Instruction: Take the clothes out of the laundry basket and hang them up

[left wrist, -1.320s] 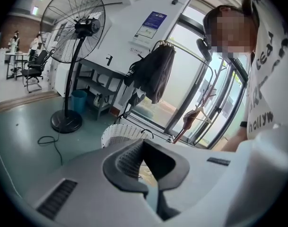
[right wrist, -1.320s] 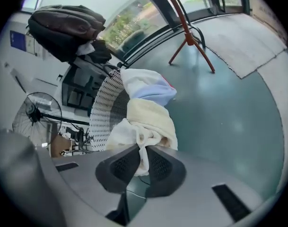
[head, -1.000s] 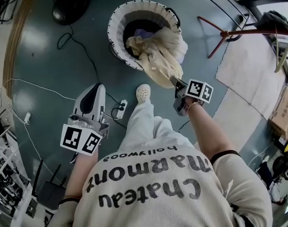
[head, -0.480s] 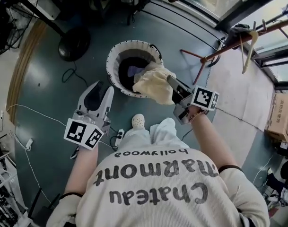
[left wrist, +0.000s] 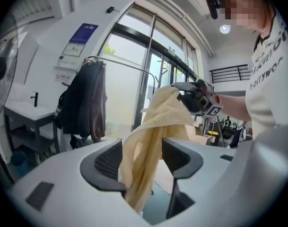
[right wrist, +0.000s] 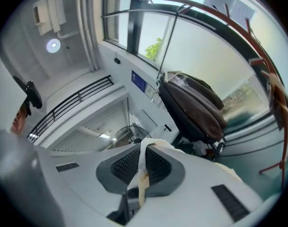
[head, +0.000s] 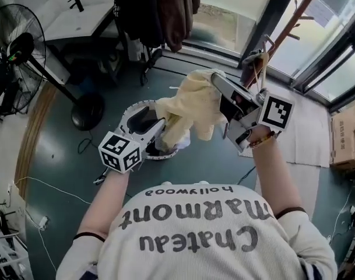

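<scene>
Right claw [head: 217,79] pinches top of cloth [head: 192,107], held mid-frame above basket [head: 126,116] so it drapes free | left claw [left wrist: 141,160], just spreading, straddles the hanging fold unclamped | likely readying a second hold.

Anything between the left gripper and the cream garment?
Nothing visible. The cream garment hangs from the right gripper, which is shut on it, and drapes between the jaws of the left gripper, which have just been opening and aren't clamping it.
</scene>
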`<state>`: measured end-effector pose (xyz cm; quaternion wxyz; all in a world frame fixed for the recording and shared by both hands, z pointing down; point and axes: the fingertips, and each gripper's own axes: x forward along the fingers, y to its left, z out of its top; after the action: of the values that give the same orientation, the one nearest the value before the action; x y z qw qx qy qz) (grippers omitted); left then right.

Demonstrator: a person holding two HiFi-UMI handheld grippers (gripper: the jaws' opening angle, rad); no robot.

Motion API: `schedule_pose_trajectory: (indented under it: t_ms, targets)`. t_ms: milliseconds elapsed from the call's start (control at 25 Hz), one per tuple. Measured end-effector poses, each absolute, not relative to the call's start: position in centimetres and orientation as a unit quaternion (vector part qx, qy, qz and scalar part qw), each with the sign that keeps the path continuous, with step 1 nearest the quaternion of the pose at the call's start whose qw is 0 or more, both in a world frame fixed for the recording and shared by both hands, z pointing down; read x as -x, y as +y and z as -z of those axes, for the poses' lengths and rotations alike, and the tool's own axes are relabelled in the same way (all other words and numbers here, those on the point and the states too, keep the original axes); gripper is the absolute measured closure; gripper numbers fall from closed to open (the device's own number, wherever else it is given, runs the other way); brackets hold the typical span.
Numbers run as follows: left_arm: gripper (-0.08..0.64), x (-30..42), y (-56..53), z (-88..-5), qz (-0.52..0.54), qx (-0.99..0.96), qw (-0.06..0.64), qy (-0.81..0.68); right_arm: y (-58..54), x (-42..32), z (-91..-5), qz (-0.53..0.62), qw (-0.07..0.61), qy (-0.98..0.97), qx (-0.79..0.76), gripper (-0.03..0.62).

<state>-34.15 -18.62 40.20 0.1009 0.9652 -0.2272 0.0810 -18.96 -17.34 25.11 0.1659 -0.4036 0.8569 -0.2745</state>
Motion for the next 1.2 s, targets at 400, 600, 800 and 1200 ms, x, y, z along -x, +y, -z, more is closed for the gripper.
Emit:
schedule_pose_trajectory:
  t_ms: [400,600,800,1200]
  targets:
    - [0.543,18.6,-18.5,-27.3,0.017,-0.991,0.029,-0.126,-9.8,8.3,-14.7,0.146,0.212,0.857,0.446,0.549]
    - [0.545,12.9,-17.5,-20.1,0.064,-0.993,0.039,-0.094,-6.1,-1.0,-17.0,0.147,0.183,0.807,0.541,0.549]
    - [0.546,6.2,-14.0,-15.8,0.074,-0.997,0.0,-0.024,-4.1,-6.7,-23.7,0.236,0.151,0.757,0.591,0.548]
    - [0.546,-5.6,-7.4,-16.2,0.031,-0.997,-0.069,0.027,4.4,-15.7,-31.2,0.335,0.158,0.724,0.582,0.435]
